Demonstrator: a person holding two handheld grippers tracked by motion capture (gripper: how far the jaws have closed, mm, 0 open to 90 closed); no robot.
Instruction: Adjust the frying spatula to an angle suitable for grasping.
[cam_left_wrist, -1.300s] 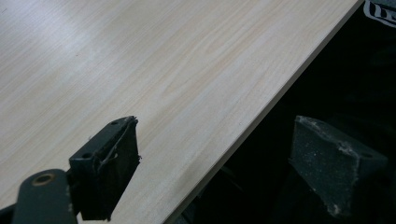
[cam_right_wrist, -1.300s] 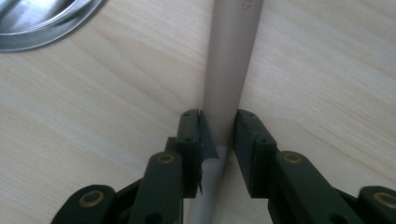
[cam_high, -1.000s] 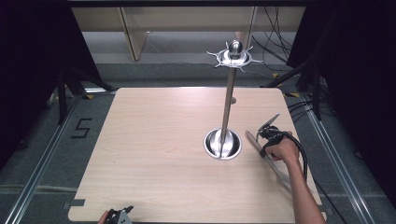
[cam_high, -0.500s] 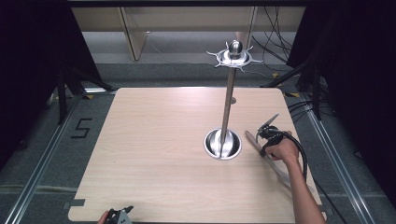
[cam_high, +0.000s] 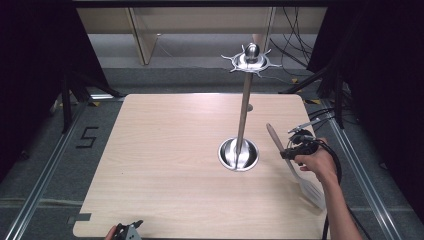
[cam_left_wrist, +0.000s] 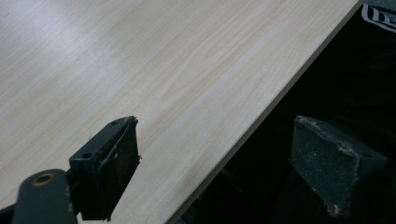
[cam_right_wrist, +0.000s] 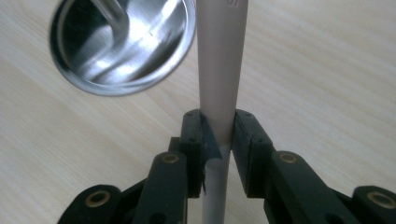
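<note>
Overhead, the right gripper clamps a pale spatula by its handle beside the steel hanging stand at the table's right side, probably to hang it, while the left gripper idles open at the near edge.

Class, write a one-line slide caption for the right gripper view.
Right gripper shut on a pale spatula handle above the wooden table, beside the steel stand base.
</note>
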